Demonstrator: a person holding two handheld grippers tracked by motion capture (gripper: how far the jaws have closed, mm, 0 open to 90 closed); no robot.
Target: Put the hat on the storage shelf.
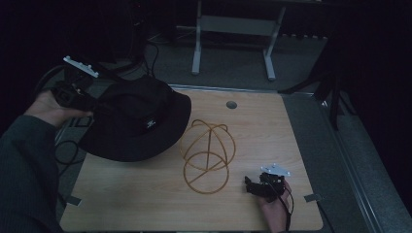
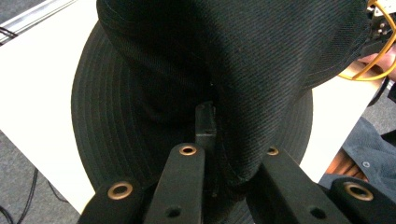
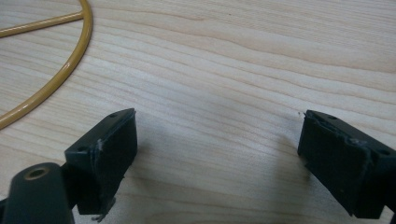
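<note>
A black bucket hat (image 1: 141,116) hangs over the left part of the wooden table (image 1: 262,126), with its far brim resting on the tabletop. My left gripper (image 1: 92,104) is at the hat's left edge, shut on a fold of the crown; in the left gripper view the fabric (image 2: 233,56) is pinched between the jaws (image 2: 219,135). A gold wire hat frame (image 1: 206,155) stands at the table's middle, just right of the hat. My right gripper (image 1: 250,184) rests near the front right, open and holding nothing (image 3: 217,144), with the frame's base ring (image 3: 70,65) to its left.
A round cable hole (image 1: 231,104) sits near the table's far edge. Grey metal stand legs (image 1: 233,43) are on the floor beyond, and a dark tripod (image 1: 333,97) stands at the right. Cables (image 1: 68,150) trail off the left side.
</note>
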